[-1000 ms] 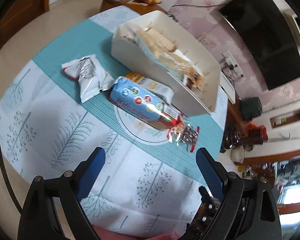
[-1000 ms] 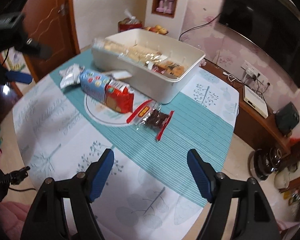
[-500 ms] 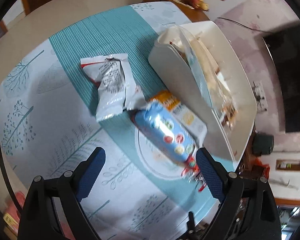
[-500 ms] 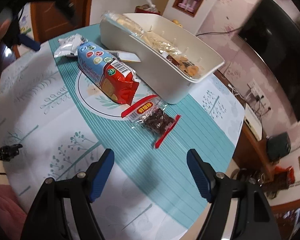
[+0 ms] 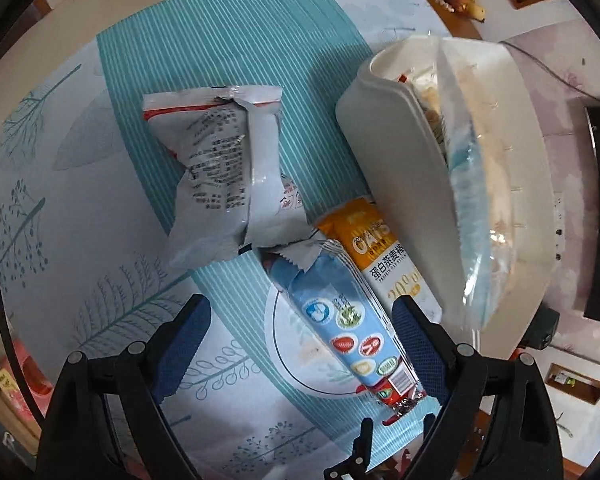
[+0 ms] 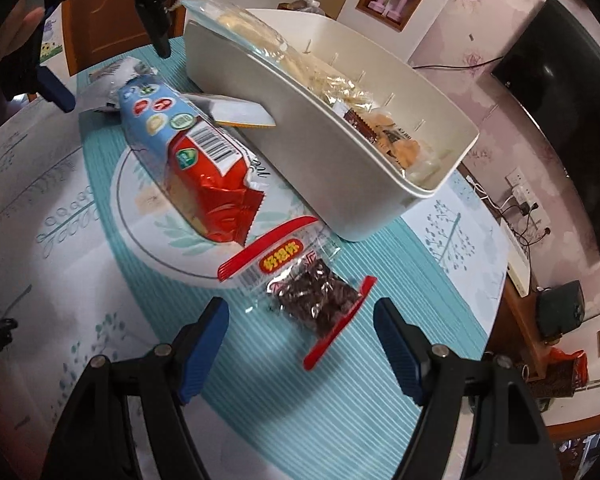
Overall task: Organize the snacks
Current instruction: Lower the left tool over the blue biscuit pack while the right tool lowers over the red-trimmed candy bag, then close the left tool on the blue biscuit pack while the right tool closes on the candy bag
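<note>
Having dropped closer to snacks | left gripper gaping over blue-red biscuit pack lower centre | right gripper gaping above raisin bag | white bin crowding upper right, oat bar wedged alongside

The oat bar is partly covered by the blue biscuit pack and the white bin. The small print on the grey packet is too small to be read. The television is cut off by the picture's edge.
</note>
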A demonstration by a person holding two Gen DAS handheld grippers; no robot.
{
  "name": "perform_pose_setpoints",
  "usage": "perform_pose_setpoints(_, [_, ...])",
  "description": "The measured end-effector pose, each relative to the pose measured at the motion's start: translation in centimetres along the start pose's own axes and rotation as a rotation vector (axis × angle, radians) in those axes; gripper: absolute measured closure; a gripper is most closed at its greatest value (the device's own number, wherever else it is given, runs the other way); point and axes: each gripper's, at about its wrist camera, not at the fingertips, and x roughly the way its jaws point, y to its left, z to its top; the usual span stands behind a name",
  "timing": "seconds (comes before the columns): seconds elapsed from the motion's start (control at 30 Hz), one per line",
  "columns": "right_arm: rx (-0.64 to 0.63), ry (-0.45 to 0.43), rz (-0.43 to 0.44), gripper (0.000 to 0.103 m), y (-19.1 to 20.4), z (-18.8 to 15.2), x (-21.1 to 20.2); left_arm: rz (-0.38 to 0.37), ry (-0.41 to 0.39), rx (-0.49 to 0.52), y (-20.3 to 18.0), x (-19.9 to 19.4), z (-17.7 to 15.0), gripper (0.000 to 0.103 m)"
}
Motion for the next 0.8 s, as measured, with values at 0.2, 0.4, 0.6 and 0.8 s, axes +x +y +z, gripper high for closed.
perform_pose_setpoints(0.2, [0.012, 0.010, 0.027, 0.028, -0.4, 0.4, 1.4, 0.041, 0.045, 0.004, -1.1, 2.1, 0.3, 0.012])
perform_pose_setpoints(0.4, [0.039, 0.023, 0.028, 0.028, -1.1, 0.5, 2.7, 0.040, 0.078, 0.018, -2.1, 3.5, 0.6, 0.012])
perform_pose_setpoints(0.6, [0.046, 0.005, 0.054, 0.028, -1.5, 0.9, 3.2, 0.040, 0.099, 0.012, -2.5, 4.4, 0.9, 0.012])
perform_pose_setpoints(0.8, [0.081, 0.009, 0.074, 0.028, -2.5, 1.2, 4.1, 0.030, 0.107, 0.022, -1.9, 5.0, 1.6, 0.012])
